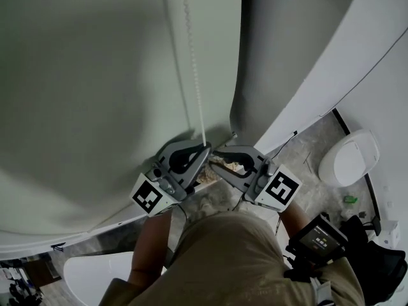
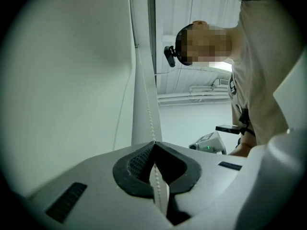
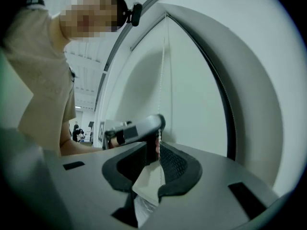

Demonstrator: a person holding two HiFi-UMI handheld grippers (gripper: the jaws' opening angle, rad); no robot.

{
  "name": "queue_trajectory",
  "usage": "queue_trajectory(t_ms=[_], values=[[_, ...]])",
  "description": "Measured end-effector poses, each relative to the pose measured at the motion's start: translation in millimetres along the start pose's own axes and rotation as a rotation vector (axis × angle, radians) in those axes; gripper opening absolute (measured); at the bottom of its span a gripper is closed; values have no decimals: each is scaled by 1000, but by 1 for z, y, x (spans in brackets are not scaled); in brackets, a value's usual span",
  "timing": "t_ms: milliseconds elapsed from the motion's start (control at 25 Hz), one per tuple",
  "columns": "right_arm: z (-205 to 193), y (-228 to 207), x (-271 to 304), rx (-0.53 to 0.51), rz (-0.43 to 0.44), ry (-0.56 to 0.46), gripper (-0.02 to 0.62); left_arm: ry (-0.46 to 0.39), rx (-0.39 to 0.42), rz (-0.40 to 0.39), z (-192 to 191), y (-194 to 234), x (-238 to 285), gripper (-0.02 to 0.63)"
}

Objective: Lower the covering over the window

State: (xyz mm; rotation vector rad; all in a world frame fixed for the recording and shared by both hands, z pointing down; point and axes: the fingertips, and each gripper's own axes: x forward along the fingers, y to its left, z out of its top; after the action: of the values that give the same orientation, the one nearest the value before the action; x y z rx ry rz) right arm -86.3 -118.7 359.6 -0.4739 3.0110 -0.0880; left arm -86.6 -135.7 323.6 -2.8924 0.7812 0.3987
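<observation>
**Hand-over-hand draw on the cord.** The white beaded pull chain [image 1: 193, 75] hangs just beside the right edge of the pale, matt roller covering [image 1: 89, 88]. The left gripper [image 1: 205, 146] is pressed together on the chain, and the beads run upward from its pinched tips. The right gripper [image 1: 217, 152], just right of the chain and near the left one, has its jaws parted, with the chain passing between the tips unpressed. The covering fills the window area in view, so lowering appears well advanced. Its bottom edge cannot be made out, so how much remains is uncertain.
</observation>
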Motion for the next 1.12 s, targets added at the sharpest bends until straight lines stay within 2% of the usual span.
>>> queue_trajectory(t_ms=[160, 240, 400, 480, 520, 560, 680, 760, 840, 960, 1040, 1120], values=[[25, -8, -11, 0, -2, -62, 77, 41, -35, 7, -33, -3, -14, 17], [44, -6, -8, -20, -24, -90, 77, 36, -63, 5, -35, -9, -16, 17], [64, 2, -1, -54, -38, -142, 77, 45, -68, -24, -33, -24, -9, 17], [63, 1, 2, -55, -60, -128, 65, 47, -75, -35, -33, -29, -5, 17], [62, 1, 3, -42, -67, -114, 23, 48, -76, -35, -33, -29, -5, 17], [60, 1, 4, -29, -64, -104, 12, 51, -76, -34, -33, -29, -5, 17], [57, -1, 2, -22, -53, -100, 8, 64, -84, -55, -30, -31, -8, 17], [56, -6, 1, -10, -61, -114, 8, 20, -124, -88, -20, -31, -16, 19], [55, -9, -1, 4, -67, -118, 8, -87, -167, -104, 1, -24, -25, 49], [47, -6, 2, 10, -58, -99, 8, -191, -165, -93, 36, -14, -23, 97], [30, -3, 6, 23, -46, -66, 8, -186, -125, -85, 49, -12, -12, 109], [14, 1, 7, 48, -30, -43, 8, -126, -63, -59, 49, -8, 4, 109]])
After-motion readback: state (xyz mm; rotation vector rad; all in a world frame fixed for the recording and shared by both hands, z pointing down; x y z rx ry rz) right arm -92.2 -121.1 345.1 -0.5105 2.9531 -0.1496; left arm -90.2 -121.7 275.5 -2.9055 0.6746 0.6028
